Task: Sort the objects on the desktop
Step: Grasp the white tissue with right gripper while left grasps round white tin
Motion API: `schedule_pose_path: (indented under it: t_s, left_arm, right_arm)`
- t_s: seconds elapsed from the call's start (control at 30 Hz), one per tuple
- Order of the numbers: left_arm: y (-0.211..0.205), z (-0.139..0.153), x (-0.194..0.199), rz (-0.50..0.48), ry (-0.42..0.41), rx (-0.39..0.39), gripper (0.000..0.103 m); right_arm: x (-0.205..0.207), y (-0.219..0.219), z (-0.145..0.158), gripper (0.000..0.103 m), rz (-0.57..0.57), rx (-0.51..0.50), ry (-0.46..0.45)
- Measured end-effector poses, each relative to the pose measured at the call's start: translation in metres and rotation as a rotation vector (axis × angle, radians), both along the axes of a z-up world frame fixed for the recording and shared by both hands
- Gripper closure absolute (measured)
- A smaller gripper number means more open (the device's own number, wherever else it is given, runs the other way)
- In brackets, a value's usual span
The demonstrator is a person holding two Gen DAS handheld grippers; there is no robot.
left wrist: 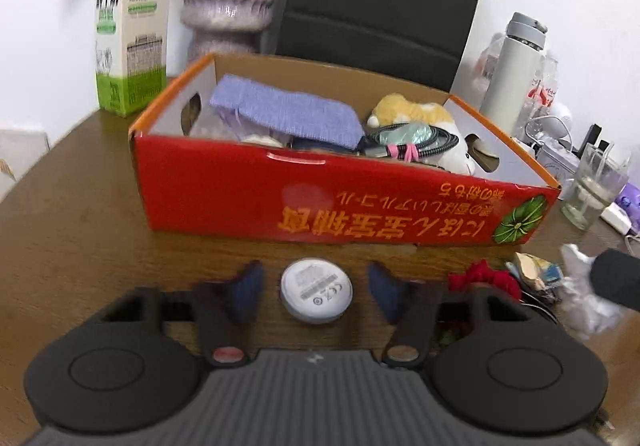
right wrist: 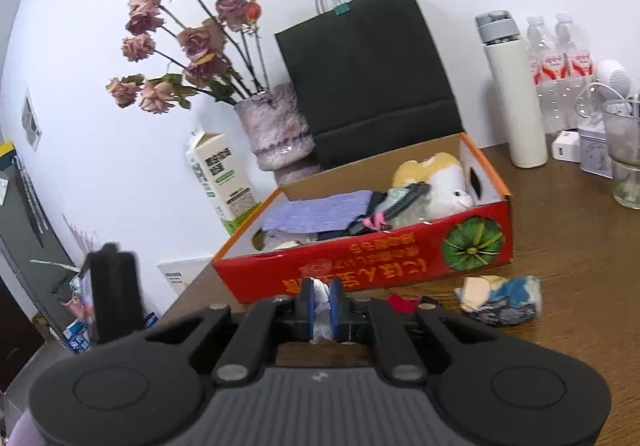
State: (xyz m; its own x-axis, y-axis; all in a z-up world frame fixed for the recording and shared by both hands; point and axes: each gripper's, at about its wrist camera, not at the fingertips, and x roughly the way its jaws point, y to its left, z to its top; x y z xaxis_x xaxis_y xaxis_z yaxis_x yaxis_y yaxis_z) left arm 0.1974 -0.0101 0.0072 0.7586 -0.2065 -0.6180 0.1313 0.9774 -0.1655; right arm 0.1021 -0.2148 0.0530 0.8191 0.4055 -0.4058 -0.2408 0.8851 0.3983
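Observation:
A red cardboard box (left wrist: 248, 202) stands on the wooden table and holds a purple cloth (left wrist: 288, 112), a plush toy (left wrist: 416, 112) and a bundled cable (left wrist: 404, 150). My left gripper (left wrist: 316, 288) is open, its fingers on either side of a round white disc (left wrist: 316, 292) on the table before the box. My right gripper (right wrist: 322, 310) is shut on a crumpled white tissue (right wrist: 322, 300), held above the table near the box's front (right wrist: 360, 270). The tissue and the right gripper's dark edge also show at the left wrist view's right (left wrist: 580, 298).
A red fabric item (left wrist: 486, 278) and a crumpled wrapper (right wrist: 500, 298) lie right of the disc. Behind the box stand a milk carton (left wrist: 128, 42), a vase (right wrist: 276, 134), a black paper bag (right wrist: 368, 74), a white bottle (right wrist: 512, 94) and a glass (left wrist: 592, 186).

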Motion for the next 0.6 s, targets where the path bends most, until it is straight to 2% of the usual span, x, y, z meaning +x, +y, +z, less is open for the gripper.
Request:
schedule_pose_path:
  t_s: [0.07,0.1,0.17,0.23,0.3,0.37,0.4,0.43,0.47,0.5,0.57,0.6]
  left_arm:
    - [0.001,0.002,-0.004,-0.035,0.013,-0.015,0.067]
    - [0.004,0.005,-0.01,-0.019,0.015,-0.029,0.1]
    - [0.007,0.014,-0.022,-0.005,0.045,-0.027,0.102]
    - [0.013,0.025,-0.045,0.009,-0.009,-0.061,0.102]
    - [0.017,0.029,-0.066,0.012,-0.023,-0.065,0.101]
    - [0.016,0.025,-0.077,-0.015,-0.026,-0.075,0.096]
    - [0.013,0.022,-0.077,-0.043,-0.02,-0.068,0.078]
    - [0.008,0.019,-0.073,-0.05,-0.013,-0.05,0.042]
    - [0.003,0.017,-0.069,-0.048,-0.021,-0.031,0.029]
    - [-0.003,0.015,-0.063,-0.073,-0.039,-0.013,0.026]
    - [-0.016,0.011,-0.045,-0.122,-0.022,0.021,0.032]
    - [-0.021,0.008,-0.036,-0.116,-0.004,0.032,0.035]
  right_arm:
    - [-0.003,-0.005,0.0,0.096,-0.022,0.0,0.008]
    - [-0.004,-0.008,0.001,0.096,-0.03,0.003,0.005]
    - [-0.007,-0.01,0.003,0.096,-0.045,-0.005,0.007]
    - [-0.016,-0.006,0.008,0.096,-0.072,-0.039,0.007]
    - [-0.027,0.001,0.01,0.096,-0.084,-0.092,-0.012]
    - [-0.045,0.012,0.009,0.096,-0.076,-0.178,-0.029]
    - [-0.049,0.013,0.008,0.096,-0.073,-0.187,-0.027]
    - [-0.049,0.013,0.008,0.096,-0.073,-0.187,-0.027]
    - [-0.052,0.012,0.006,0.096,-0.07,-0.189,-0.018]
    - [-0.054,0.011,0.004,0.096,-0.068,-0.186,-0.01]
    - [-0.059,0.009,0.002,0.096,-0.078,-0.186,0.012]
    - [-0.061,0.008,0.001,0.096,-0.082,-0.19,0.017]
